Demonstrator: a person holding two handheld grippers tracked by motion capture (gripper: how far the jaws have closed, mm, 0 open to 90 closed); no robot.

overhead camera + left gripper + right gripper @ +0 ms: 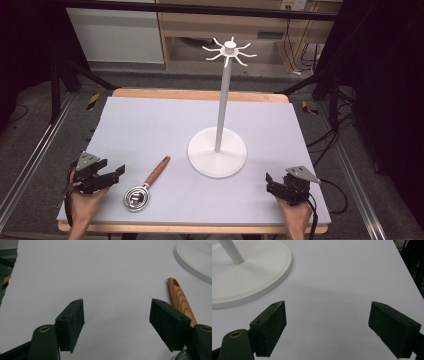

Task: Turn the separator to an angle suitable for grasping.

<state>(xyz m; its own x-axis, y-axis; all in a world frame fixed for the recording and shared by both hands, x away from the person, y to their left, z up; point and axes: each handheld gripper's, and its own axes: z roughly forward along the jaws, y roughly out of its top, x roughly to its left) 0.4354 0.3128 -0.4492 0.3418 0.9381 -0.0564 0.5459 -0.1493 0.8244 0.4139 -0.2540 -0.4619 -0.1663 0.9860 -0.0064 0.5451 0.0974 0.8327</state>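
Note:
A small metal strainer (136, 196) with a wooden handle (158, 170) lies on the grey mat, bowl toward the front. Its handle (180, 298) runs up just beyond my left gripper's right jaw. A white stand (218, 151) with a round base, a tall pole and hooked arms on top (230, 51) rises at the mat's middle; its base (249, 272) fills the upper left of the right gripper view. My left gripper (118, 172) rests at the front left, open and empty (116, 315). My right gripper (270, 183) sits at the front right, open and empty (327, 322).
The grey mat (150, 125) covers a wooden table (200, 93). Black frame legs and cables stand on the floor at both sides, and a wooden shelf unit (225, 25) is behind the table.

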